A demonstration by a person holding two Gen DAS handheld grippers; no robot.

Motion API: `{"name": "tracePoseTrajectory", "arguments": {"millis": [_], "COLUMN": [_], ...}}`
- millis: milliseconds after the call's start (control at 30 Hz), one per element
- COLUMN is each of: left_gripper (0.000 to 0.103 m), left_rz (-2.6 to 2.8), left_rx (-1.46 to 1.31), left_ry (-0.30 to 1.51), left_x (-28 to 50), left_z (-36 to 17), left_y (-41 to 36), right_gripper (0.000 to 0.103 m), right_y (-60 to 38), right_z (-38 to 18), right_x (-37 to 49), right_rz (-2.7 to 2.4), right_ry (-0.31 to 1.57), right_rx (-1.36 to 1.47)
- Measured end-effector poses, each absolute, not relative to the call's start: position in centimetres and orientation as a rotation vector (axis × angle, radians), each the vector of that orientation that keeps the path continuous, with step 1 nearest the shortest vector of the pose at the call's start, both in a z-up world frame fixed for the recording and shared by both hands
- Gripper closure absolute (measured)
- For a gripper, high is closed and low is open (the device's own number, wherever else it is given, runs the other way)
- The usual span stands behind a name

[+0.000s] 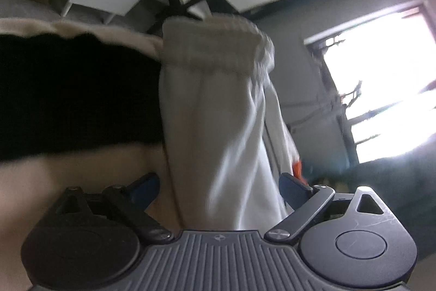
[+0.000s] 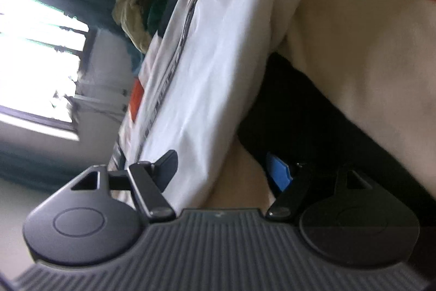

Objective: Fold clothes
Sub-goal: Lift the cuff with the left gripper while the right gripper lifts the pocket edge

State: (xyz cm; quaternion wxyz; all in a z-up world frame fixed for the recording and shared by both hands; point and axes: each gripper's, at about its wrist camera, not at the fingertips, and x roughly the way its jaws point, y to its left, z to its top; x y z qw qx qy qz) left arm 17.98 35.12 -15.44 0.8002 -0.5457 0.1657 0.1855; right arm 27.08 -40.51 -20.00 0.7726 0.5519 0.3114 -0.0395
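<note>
The left gripper [image 1: 218, 187] has its jaws spread wide, and a white garment [image 1: 215, 111] with a ribbed cuff at its far end runs between the blue pads [image 1: 291, 190] without being pinched. The right gripper [image 2: 226, 171] is also spread, the same white garment [image 2: 212, 59], here showing a zipper [image 2: 185, 26], passing between its fingers loose. It lies over cream and black cloth [image 2: 354, 51], near a bright window [image 2: 35, 59].

Motion blur smears the white garment [image 1: 218, 111], which hides most of both blue pads. A black cloth [image 1: 76, 94] shows no detail. The window [image 1: 381, 78] is blown out. An orange patch [image 2: 137, 100] is mostly covered.
</note>
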Motion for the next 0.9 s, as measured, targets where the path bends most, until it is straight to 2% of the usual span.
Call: {"name": "tracePoseTrajectory", "arguments": {"millis": [33,133,267,400,433,467,567,633,800,900], "left_gripper": [0.026,0.045,0.048,0.048,0.048,0.049,0.068,0.087,0.093,0.094], "left_rz": [0.405,0.451,0.477,0.491,0.494,0.496,0.507,0.507,0.464,0.431], "left_rx": [-1.173,-1.150,-1.150,-1.212,-1.220,-1.224,-1.226,-1.234,-1.235,-1.232], "left_ry": [0.329,0.286,0.246,0.207,0.198,0.192,0.192,0.189,0.134,0.115], "left_x": [18.2,18.8,20.0,20.9,21.0,21.1,21.2,20.9,18.7,17.4], "left_z": [-15.6,-16.0,-16.0,-16.6,-16.6,-16.7,-16.6,-16.5,-15.1,-13.9], "left_y": [35.5,36.0,36.4,37.0,37.1,37.1,37.6,38.1,39.2,39.3], "right_gripper": [0.028,0.030,0.030,0.032,0.038,0.054,0.084,0.087,0.090,0.090], "right_y": [-40.8,-42.0,-44.0,-44.9,-45.0,-45.4,-46.6,-46.8,-47.2,-48.3], "right_z": [-20.2,-20.9,-21.9,-21.7,-21.5,-21.5,-21.3,-20.1,-15.7,-14.6], "right_x": [27.5,29.0,30.9,33.2,33.6,33.5,33.3,33.0,30.6,27.9], "right_rz": [-0.102,-0.159,-0.221,-0.242,-0.248,-0.262,-0.285,-0.259,-0.192,-0.207], "right_ry": [0.639,0.556,0.457,0.441,0.442,0.448,0.455,0.442,0.387,0.359], "right_rx": [1.200,1.221,1.253,1.190,1.166,1.151,1.141,1.100,1.012,1.024]}}
